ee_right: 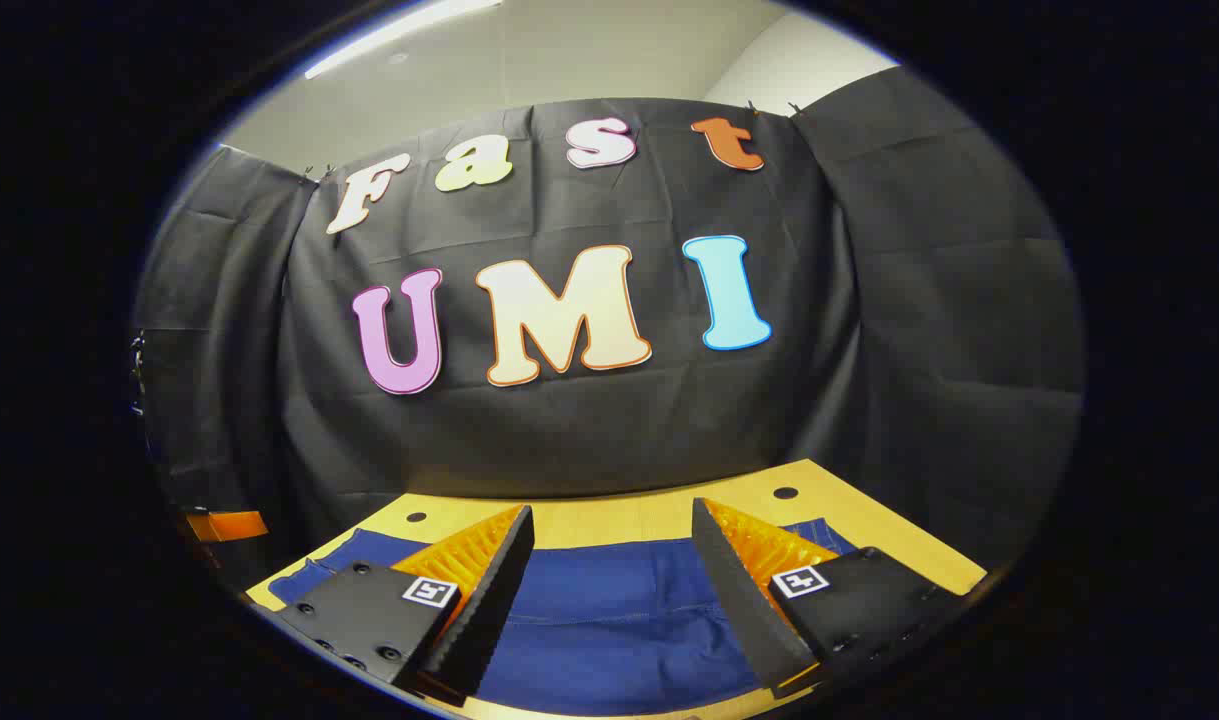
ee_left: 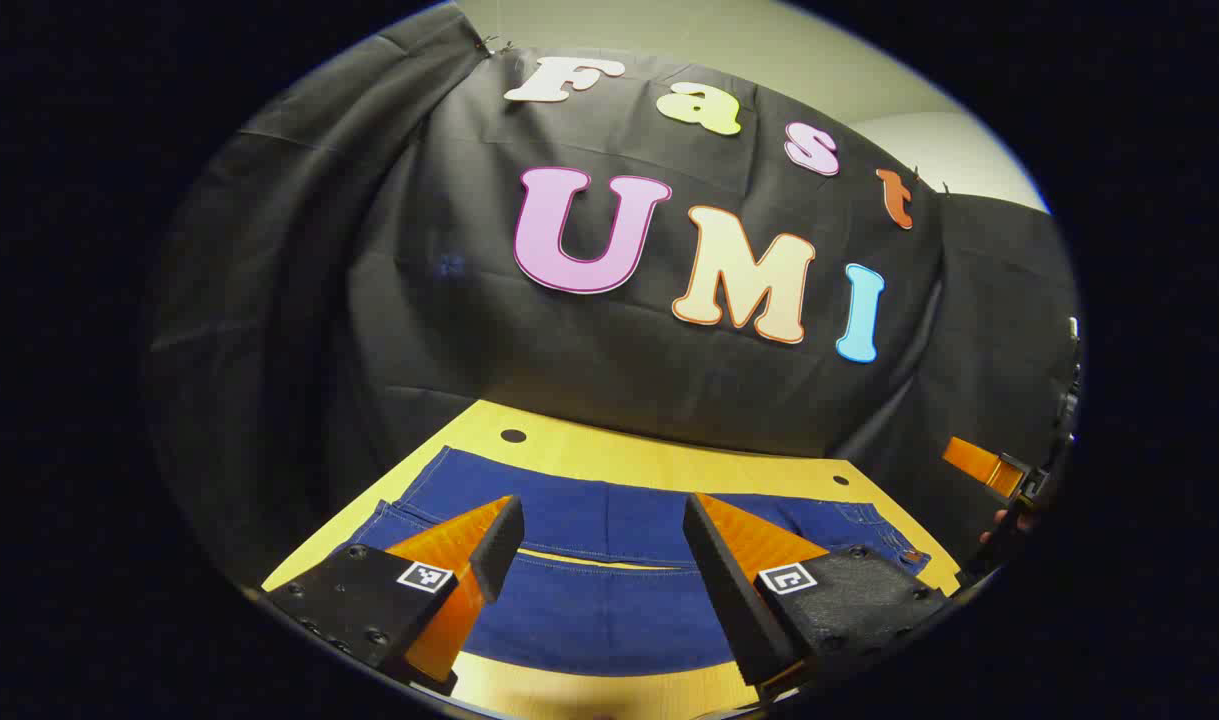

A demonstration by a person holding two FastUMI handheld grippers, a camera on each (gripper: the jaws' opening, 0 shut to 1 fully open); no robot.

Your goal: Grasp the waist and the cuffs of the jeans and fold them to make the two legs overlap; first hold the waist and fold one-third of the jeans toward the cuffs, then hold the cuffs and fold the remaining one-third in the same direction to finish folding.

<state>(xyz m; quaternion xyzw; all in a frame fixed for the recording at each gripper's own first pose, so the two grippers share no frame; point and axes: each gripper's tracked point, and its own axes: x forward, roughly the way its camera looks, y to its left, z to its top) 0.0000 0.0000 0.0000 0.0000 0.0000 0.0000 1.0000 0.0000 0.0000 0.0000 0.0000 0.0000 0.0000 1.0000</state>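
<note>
Jeans [ee_left: 609, 590] lay spread flat across the yellow counter [ee_left: 659, 455], dark blue, with pale stitching showing along the seams. In the left gripper view, stretched sideways across the counter, with a thin strip of counter visible through a narrow gap between two denim edges near the middle. Stopped short of the far counter edge, where a bare yellow band with small dark holes [ee_left: 513, 436] ran below the black cloth wall [ee_left: 419, 300].

Left gripper [ee_left: 603, 540] hung above the jeans, fingers [ee_left: 499, 545] spread wide apart, gripping nothing; denim visible in the open space between them. Black pads faced inward, orange ribbed backs outward, a square marker on each black base. Whether the tips touched the fabric could not be told.

At the far right of the left gripper view, an orange finger of the other gripper [ee_left: 981, 465] seen near the counter's end, with part of a hand [ee_left: 1004, 525] just below it.

In the right gripper view, right gripper [ee_right: 612, 545] likewise poised over the jeans [ee_right: 619, 620], fingers [ee_right: 714, 575] wide open and empty. Blue denim filled the gap between them, with bare counter [ee_right: 619, 520] beyond and a dark hole [ee_right: 785, 493] near the right corner. An orange part [ee_right: 224, 525] visible at the far left edge, beside the counter's end; too little shown to tell more.
</note>
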